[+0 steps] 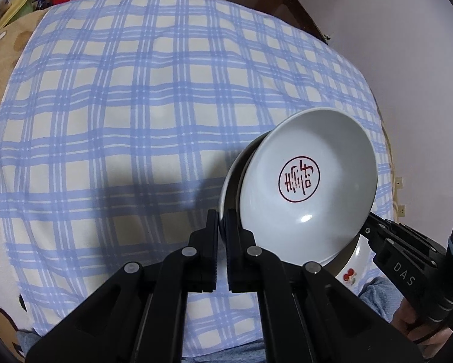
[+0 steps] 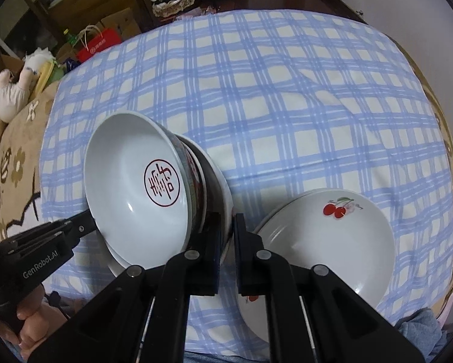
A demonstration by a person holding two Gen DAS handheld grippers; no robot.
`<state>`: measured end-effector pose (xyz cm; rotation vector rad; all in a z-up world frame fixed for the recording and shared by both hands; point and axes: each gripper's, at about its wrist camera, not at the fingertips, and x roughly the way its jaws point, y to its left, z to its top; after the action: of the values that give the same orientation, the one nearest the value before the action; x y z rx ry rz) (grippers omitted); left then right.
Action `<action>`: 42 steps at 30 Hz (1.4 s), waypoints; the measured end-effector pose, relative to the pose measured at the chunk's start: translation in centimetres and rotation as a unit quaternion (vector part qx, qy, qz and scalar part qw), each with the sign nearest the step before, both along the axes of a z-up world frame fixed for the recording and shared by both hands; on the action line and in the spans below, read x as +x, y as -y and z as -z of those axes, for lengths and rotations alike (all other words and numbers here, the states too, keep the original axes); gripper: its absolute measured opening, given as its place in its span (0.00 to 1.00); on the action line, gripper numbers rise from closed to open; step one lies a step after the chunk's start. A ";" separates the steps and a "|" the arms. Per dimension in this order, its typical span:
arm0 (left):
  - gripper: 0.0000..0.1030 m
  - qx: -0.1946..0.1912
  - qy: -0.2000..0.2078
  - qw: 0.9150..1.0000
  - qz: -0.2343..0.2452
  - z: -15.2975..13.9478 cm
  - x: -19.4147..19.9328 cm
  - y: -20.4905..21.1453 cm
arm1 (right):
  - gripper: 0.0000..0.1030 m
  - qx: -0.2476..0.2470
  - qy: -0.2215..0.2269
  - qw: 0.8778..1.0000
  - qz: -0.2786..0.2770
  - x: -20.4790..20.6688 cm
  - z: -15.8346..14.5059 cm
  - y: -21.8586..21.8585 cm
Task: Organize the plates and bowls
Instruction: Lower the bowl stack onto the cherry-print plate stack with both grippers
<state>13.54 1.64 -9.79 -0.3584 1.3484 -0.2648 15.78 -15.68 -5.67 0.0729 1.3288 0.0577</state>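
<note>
Tilted stack of bowls (image 2: pixel 209 181) gripped from both sides above the table (image 1: pixel 135 106)
The left hand-held gripper (image 1: pixel 221 220) points steeply down, its jaws almost together on the stack's left rim; the right hand-held gripper (image 2: pixel 228 224), also steeply down, is pinched narrowly on the white outer rim opposite. The top bowl (image 1: pixel 305 175), white with a red seal mark, faces the cameras. The dishes nested behind it show only as edges, so their number cannot be told. A cherry-patterned plate (image 2: pixel 332 242) lies on the checked cloth just right of the stack, partly cut off by the right gripper's fingers. Only part of a hand (image 2: pixel 30 326) shows
</note>
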 end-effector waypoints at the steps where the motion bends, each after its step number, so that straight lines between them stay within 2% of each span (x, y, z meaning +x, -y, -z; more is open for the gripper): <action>1: 0.03 -0.001 0.004 1.000 0.002 -0.4 -0.1 0.3 | 0.09 0.002 0.004 1.000 0.003 -0.1 -0.4 0.3; 5: 0.03 0.000 0.013 1.000 0.011 -1.7 -0.6 1.6 | 0.09 0.003 0.014 1.000 0.012 -0.9 -1.6 1.5; 12: 0.03 -0.005 0.025 0.999 0.047 -3.1 -1.9 6.6 | 0.09 0.003 0.030 0.998 0.047 -3.4 -3.3 5.8; 16: 0.03 0.009 0.021 0.997 0.072 -2.8 -2.8 10.0 | 0.09 0.011 0.024 0.997 0.078 -5.1 -2.8 9.1; 20: 0.03 0.007 0.011 0.996 0.091 -2.0 -3.5 12.8 | 0.09 0.024 0.016 0.994 0.102 -6.7 -1.9 12.5; 23: 0.03 0.026 0.004 0.994 0.108 -1.1 -3.9 15.0 | 0.09 0.037 0.010 0.992 0.122 -7.7 -0.7 14.5; 26: 0.03 0.034 -0.011 0.993 0.110 -0.1 -4.0 16.1 | 0.09 0.044 0.001 0.990 0.134 -8.2 0.8 15.8; 30: 0.03 0.041 0.005 0.992 0.116 -0.1 -3.6 17.0 | 0.09 0.064 0.011 0.988 0.139 -8.4 1.8 16.7; 33: 0.04 0.043 0.005 0.992 0.117 0.1 -3.0 17.2 | 0.09 0.057 0.014 0.989 0.133 -8.3 2.5 16.7; 42: 0.04 0.052 0.013 0.991 0.122 0.3 -3.0 17.2 | 0.08 0.053 0.037 0.990 0.127 -8.4 2.6 16.4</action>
<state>10.58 -15.58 -10.10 -0.1020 1.3759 -0.3997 7.34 -32.13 -8.23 0.3263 1.2330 -0.0856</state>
